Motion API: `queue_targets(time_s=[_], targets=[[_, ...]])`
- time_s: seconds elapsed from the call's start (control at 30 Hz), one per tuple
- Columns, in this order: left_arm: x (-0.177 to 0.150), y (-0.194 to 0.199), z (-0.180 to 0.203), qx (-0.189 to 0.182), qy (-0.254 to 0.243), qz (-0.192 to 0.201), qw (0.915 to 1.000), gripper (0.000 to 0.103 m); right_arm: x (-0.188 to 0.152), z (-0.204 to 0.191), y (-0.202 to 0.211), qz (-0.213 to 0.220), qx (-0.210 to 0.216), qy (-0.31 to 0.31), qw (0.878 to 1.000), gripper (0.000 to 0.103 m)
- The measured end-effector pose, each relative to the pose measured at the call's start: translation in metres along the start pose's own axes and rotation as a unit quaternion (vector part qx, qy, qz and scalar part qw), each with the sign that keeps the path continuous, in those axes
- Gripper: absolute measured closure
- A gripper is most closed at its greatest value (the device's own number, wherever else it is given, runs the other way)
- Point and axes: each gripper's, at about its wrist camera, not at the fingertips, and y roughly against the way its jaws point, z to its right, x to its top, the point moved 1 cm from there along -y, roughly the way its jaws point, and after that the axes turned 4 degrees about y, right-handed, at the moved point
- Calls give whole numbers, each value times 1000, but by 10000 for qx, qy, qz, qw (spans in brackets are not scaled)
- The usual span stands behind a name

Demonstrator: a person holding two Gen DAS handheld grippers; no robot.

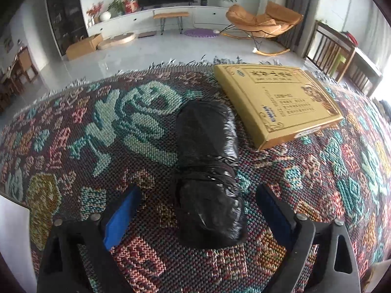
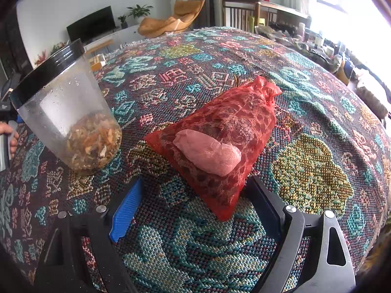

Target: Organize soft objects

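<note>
A black plastic-wrapped bundle (image 1: 207, 171) lies lengthwise on the patterned woven cloth (image 1: 97, 131), tied round its middle. My left gripper (image 1: 199, 195) straddles its near end with both blue pads clear of the plastic, so it stands open. In the right wrist view a red mesh drawstring pouch (image 2: 227, 127) lies on the same cloth (image 2: 305, 171) with a pale pink wad (image 2: 207, 153) on top. My right gripper (image 2: 193, 190) is open around the pouch's near corner, and I see no pad pressing on it.
A flat yellow box (image 1: 278, 100) lies just right of the black bundle. A clear jar (image 2: 66, 112) with a black rim and dried bits stands left of the pouch. A hand (image 2: 9, 134) shows at the left edge. Clutter (image 2: 317, 44) lines the table's far right.
</note>
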Motion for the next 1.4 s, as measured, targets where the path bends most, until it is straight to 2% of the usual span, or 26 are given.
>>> queue_targets(time_s=[0.03,0.07,0.1,0.13,0.2,0.33,0.43,0.63,0.77,0.83,0.9,0.93,0.97,1.0,1.07,1.23,1.4], targets=[[1,1,-1,-24,17,143,9999,20,0,0,0,2,3,-3,10000,14],[2,1,-1,58,-20,170,9998,34,0,0,0,3,4,-6,10000,14],[3,2,0,102,-112,194,9997,40,0,1,0,7,12,-19,10000,14],[4,4,2,33,-208,223,9995,63,0,1,1,13,20,-34,10000,14],[2,8,5,75,-404,181,9990,65,0,3,0,23,38,-60,10000,14],[-20,35,11,-292,-542,201,9979,65,1,4,0,28,50,-75,10000,14],[-52,68,21,-585,-731,203,9954,65,1,4,0,33,65,-85,9999,14],[-138,134,57,-1196,-1255,89,9848,65,1,4,0,36,75,-89,9999,14],[-181,157,83,-1547,-1380,-107,9782,65,1,4,0,33,68,-84,9999,14],[-198,160,93,-1562,-1461,-198,9767,64,1,5,0,31,65,-79,9999,14],[-214,156,103,-1402,-1671,-246,9756,63,1,5,-1,29,66,-76,9999,14],[-220,153,107,-1237,-1817,-241,9752,58,1,5,-1,28,66,-76,9999,14],[-227,151,109,-1106,-1942,-138,9746,48,1,5,-1,27,63,-73,9999,14],[-231,153,111,-1002,-2059,23,9734,27,1,5,-1,28,63,-74,9999,14],[-237,151,113,-749,-2164,225,9732,0,1,5,-1,25,57,-69,10000,14],[-236,144,102,-984,-1840,104,9779,0,1,2,-2,2,5,-23,10000,14],[-236,143,103,-1017,-1811,103,9781,0,0,-2,-2,-23,-60,24,10000,14]])
